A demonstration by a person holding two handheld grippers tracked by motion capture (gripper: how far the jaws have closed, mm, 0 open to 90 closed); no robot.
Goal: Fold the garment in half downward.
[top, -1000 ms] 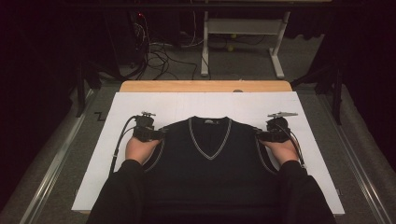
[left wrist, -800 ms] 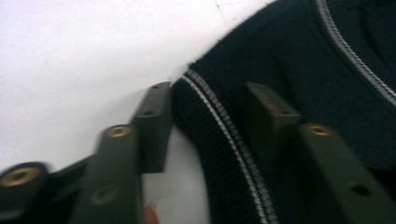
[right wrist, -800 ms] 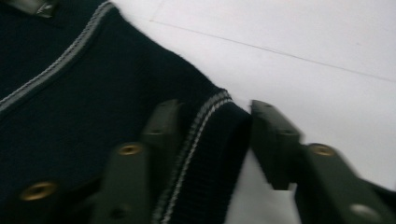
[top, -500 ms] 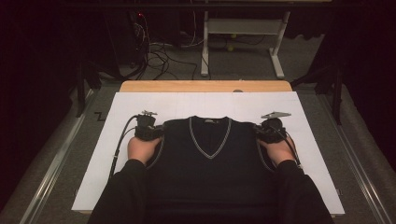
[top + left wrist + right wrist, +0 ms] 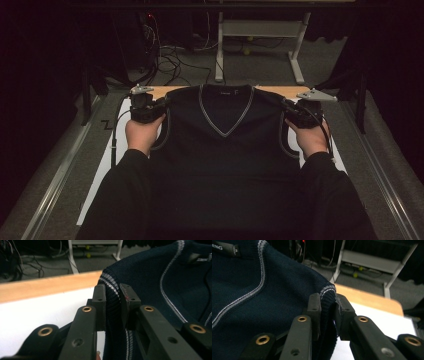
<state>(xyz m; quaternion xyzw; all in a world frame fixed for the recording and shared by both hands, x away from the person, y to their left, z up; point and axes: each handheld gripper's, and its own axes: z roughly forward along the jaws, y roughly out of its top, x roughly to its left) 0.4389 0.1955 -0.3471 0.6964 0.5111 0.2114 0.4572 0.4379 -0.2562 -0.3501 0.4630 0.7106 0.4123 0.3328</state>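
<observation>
A dark navy sleeveless V-neck sweater (image 5: 225,160) with grey-white trim hangs from its two shoulders above the white sheet (image 5: 112,150). My left gripper (image 5: 167,102) is shut on the left shoulder's ribbed armhole edge, having just closed on it. In the left gripper view the knit (image 5: 155,277) is pinched between the jaws of that gripper (image 5: 113,302). My right gripper (image 5: 284,104) closed in the same moment and is shut on the right shoulder. The right gripper view shows its jaws (image 5: 327,307) clamped on the trimmed edge of the sweater (image 5: 274,290). The lower hem is hidden behind the person's dark sleeves.
A wooden table edge (image 5: 165,91) runs behind the white sheet. Beyond it stand a white desk frame (image 5: 218,50) and loose cables (image 5: 170,60) on the grey floor. Metal rails (image 5: 60,170) run along both sides of the table.
Both grippers closed on the sweater's shoulders while it lay flat, then both hands rose together. The top of the sweater now hangs lifted off the sheet.
</observation>
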